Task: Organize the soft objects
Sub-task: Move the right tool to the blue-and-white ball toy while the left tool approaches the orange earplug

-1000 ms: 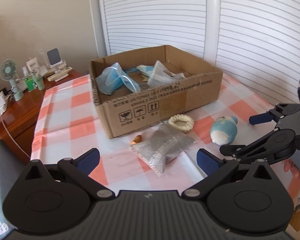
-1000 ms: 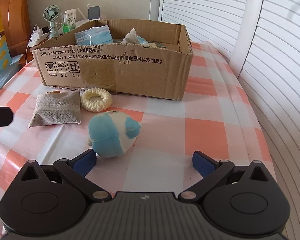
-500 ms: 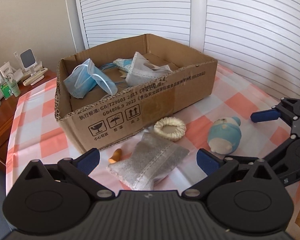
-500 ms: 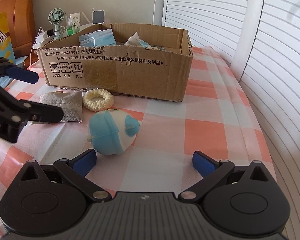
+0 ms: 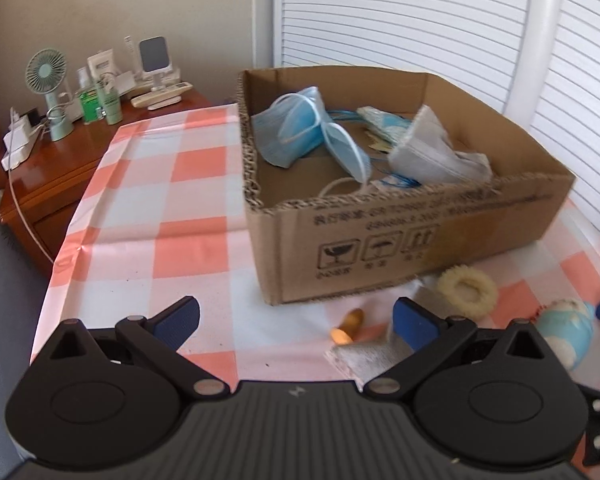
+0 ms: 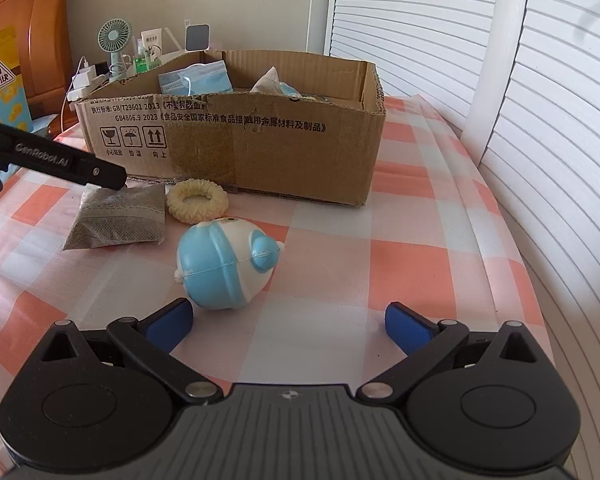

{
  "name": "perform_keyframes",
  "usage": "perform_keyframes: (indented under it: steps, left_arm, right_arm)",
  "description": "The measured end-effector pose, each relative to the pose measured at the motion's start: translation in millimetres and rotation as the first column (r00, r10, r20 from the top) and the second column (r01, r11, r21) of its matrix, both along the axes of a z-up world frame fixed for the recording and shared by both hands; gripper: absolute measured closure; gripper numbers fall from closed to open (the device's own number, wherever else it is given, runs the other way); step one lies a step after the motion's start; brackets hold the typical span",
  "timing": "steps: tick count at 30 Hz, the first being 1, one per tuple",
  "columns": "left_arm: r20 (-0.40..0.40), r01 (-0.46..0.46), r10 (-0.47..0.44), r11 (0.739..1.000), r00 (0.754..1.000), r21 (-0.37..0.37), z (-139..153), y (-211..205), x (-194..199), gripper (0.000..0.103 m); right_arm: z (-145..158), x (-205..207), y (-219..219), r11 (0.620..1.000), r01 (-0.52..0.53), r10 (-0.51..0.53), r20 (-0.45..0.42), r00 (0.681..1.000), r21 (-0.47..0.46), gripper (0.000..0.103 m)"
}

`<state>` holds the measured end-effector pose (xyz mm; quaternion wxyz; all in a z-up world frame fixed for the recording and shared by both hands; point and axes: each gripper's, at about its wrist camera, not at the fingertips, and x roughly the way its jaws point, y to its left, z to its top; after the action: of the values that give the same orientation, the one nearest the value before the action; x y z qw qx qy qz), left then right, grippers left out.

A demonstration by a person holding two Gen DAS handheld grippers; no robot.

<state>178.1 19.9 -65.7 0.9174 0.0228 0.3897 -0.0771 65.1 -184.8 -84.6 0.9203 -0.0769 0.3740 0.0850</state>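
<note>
My right gripper, fingers spread and empty, is nearest the blue toy lying on the bench just ahead-left, before the box; left gripper also spread.

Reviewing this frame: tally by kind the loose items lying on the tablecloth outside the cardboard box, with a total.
Grey fabric pouch: 1
Cream fuzzy ring: 1
Blue-and-white plush toy: 1
Small orange object: 1
Total: 4
</note>
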Motion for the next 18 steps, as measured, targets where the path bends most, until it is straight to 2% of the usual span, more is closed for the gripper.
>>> perform_keyframes:
  steps: [2,7,11,18]
  left_arm:
    - [0.0,-0.031,0.031,1.0,1.0,-0.006,-2.3,2.3,5.8,0.001]
    - [-0.02,-0.073,0.074,0.997,0.997,0.033,-12.0,0.4,10.3,0.001]
    - [-0.035,-0.068,0.068,0.998,0.997,0.006,-16.7,4.7,9.2,0.001]
    - [-0.025,-0.074,0.075,0.995,0.997,0.061,-14.0,15.2,2.1,0.001]
  right_arm:
    - [0.1,0.2,-0.1,1.0,0.0,0.0,-0.002,1.0,0.0,0.0]
    - [0.5,0.4,0.5,1.0,0.002,-0.003,-0.001,1.0,-0.002,0.0]
    - [0.3,0.4,0.3,1.0,0.004,-0.004,-0.001,1.0,-0.002,0.0]
    - [0.3,0.3,0.5,1.0,0.003,-0.003,-0.002,1.0,-0.003,0.0]
